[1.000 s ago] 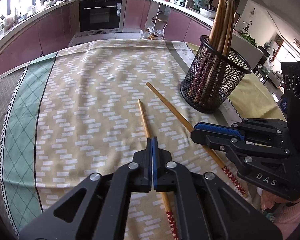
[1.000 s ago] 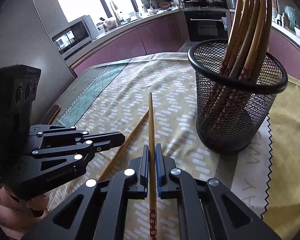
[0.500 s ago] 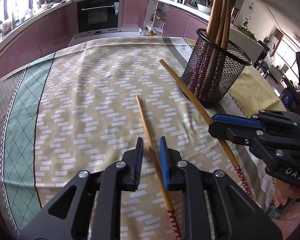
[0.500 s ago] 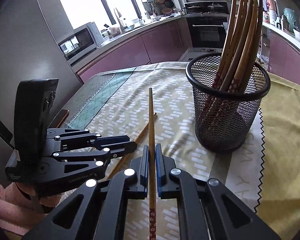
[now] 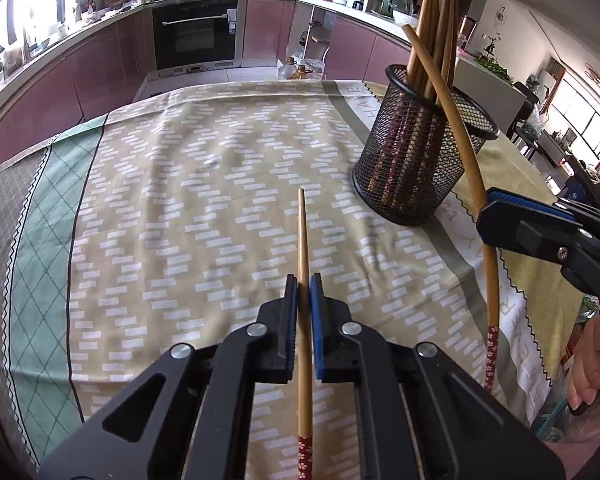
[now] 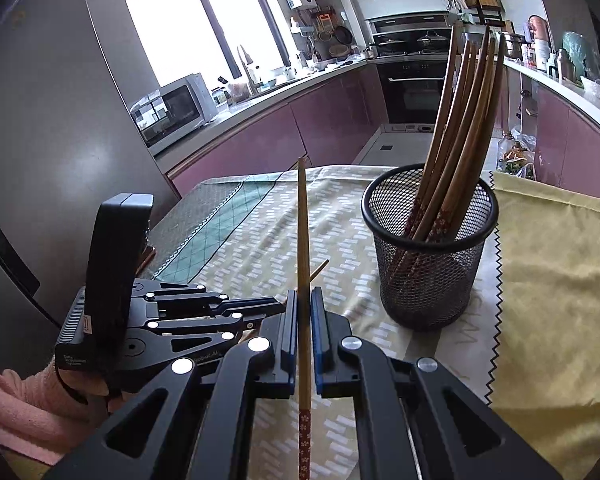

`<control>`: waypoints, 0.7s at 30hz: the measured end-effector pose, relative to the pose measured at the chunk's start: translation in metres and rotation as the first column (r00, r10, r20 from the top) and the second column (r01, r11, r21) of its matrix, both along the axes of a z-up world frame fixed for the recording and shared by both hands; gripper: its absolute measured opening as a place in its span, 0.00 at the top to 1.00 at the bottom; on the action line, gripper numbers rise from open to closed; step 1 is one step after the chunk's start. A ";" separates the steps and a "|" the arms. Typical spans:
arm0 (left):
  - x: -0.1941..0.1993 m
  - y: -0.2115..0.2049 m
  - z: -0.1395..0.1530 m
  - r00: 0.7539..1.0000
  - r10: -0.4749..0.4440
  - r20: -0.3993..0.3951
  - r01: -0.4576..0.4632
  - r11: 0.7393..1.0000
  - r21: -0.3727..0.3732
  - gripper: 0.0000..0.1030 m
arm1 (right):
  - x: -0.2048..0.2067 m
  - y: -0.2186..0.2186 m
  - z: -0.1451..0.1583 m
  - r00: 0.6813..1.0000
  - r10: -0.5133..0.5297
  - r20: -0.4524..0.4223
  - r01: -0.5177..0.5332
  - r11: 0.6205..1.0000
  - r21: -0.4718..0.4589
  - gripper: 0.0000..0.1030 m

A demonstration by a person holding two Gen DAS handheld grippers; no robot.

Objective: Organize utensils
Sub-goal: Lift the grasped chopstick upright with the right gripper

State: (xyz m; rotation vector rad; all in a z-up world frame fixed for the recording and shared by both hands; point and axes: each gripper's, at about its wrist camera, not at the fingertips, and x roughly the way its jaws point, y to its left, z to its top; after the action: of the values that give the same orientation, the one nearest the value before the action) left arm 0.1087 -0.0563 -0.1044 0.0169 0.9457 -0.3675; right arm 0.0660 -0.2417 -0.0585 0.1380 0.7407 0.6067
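Chopsticks of tan bamboo with red floral ends, one (image 5: 304, 280) clamped in the left gripper (image 5: 305, 292) and one (image 6: 303, 280) in the right gripper (image 6: 304, 304), may pivot in those closed jaws and miss the black mesh holder (image 6: 428, 248) near the tabletop's far right edge.

Legible text is scarce. The tablecloth (image 5: 352, 92) carries the printed word "HAVE" in pale capitals at upper right of the left wrist view; further letters along its right border (image 5: 512, 312) are only partly readable. Small lettering on the left gripper (image 6: 284, 304) body is illegible.
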 end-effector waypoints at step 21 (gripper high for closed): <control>-0.030 -0.004 0.054 0.992 -0.055 0.114 0.064 0.995 -0.071 0.93 | -0.004 -0.019 0.008 0.999 -0.034 0.036 0.032 0.998 0.054 0.95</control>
State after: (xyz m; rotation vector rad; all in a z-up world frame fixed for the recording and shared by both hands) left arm 0.0789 -0.0606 -0.0501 -0.0023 0.8214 -0.4525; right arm 0.0622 -0.2609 -0.0504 0.1870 0.6853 0.5958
